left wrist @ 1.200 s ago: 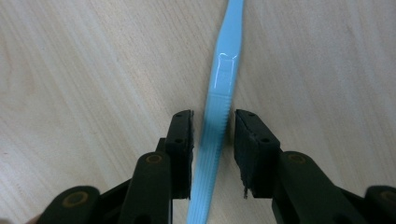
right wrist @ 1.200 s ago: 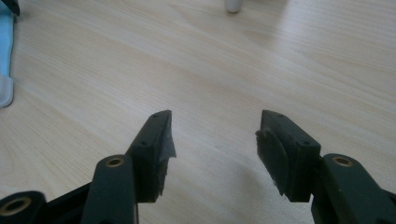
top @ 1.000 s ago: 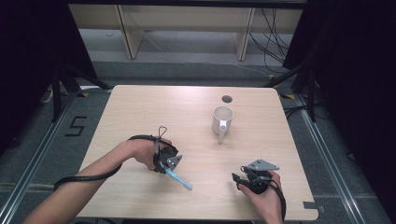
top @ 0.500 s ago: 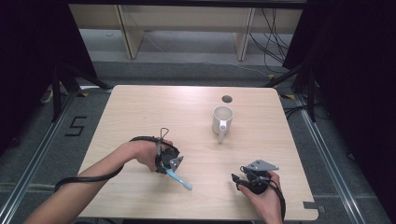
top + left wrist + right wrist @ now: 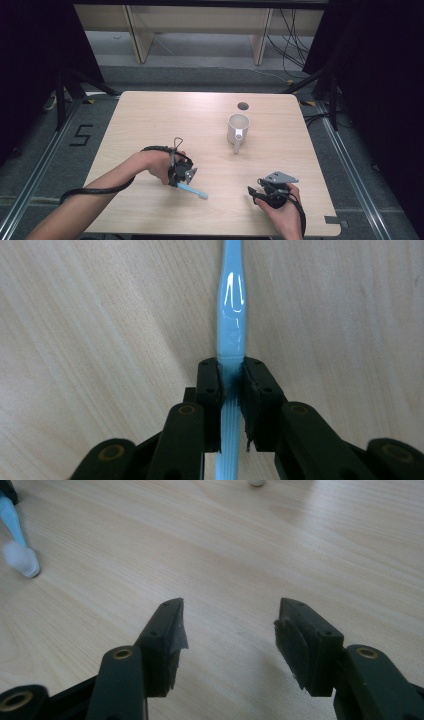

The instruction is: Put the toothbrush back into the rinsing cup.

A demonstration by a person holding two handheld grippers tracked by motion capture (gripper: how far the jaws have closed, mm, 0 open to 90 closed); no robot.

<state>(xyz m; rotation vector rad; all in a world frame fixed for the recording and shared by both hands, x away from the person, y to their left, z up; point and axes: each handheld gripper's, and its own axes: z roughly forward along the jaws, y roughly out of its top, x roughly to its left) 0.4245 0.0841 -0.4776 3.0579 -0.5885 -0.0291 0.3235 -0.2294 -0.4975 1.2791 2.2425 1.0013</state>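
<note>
A light blue toothbrush (image 5: 192, 190) lies near the table's front middle, its white head pointing right. My left gripper (image 5: 181, 175) is shut on its handle; in the left gripper view the black jaws squeeze the blue handle (image 5: 231, 340), which runs straight ahead over the wood. My right gripper (image 5: 256, 192) rests at the front right, open, with bare wood between its jaws (image 5: 227, 630). The toothbrush head (image 5: 20, 557) lies off to the left in the right gripper view. A white mug (image 5: 238, 128) stands upright beyond the middle, handle toward me.
The light wooden table (image 5: 150, 120) has a dark round cable hole (image 5: 243, 106) behind the mug. Black cables trail from both grippers toward the front edge. A floor marking "5" (image 5: 81, 135) lies left of the table, with shelving legs behind.
My left gripper has shifted slightly with the toothbrush in it. The right gripper and the mug have stayed put.
</note>
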